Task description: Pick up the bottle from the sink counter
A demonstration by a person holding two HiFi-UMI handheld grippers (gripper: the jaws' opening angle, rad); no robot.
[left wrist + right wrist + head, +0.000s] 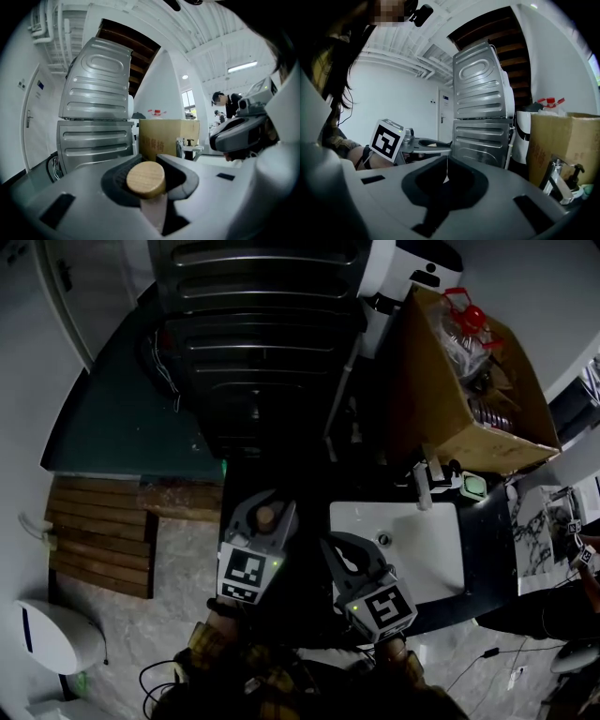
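The left gripper (150, 159) has its grey, matte plastic jaws closed partway on the bottle (146, 179), pinching it just under the cap. The bottle has a round, flat-topped cap of pale wood with a fine grain, and below it a smooth, pale pinkish body that drops between the jaws until they hide its lower end. Its long axis runs up and down, cap at the top, leaning slightly towards the camera in the left gripper view. From the head view the cap shows as a small tan disc inside the gripper's curved mouth, to the left of the sink (441, 554) and near the person. The sink is a white, smooth, rectangular basin set into a dark worktop (486, 554), with a chrome tap (424, 486) at its far edge. The right gripper (447, 159) has its jaws pressed together, only a thin pale seam between them and nothing in them; it sits just right of the left gripper, over the near left corner of the sink. Each gripper carries a cube with black-and-white square markers. Beyond them rises a tall washing machine stack (262, 343) of ribbed, pressed grey sheet metal. To its right is an open brown cardboard box (450, 399) with printed characters on its side and clear-wrapped things with red parts in it. On the stone-look floor to the far left lies a slatted wooden mat (98, 532).
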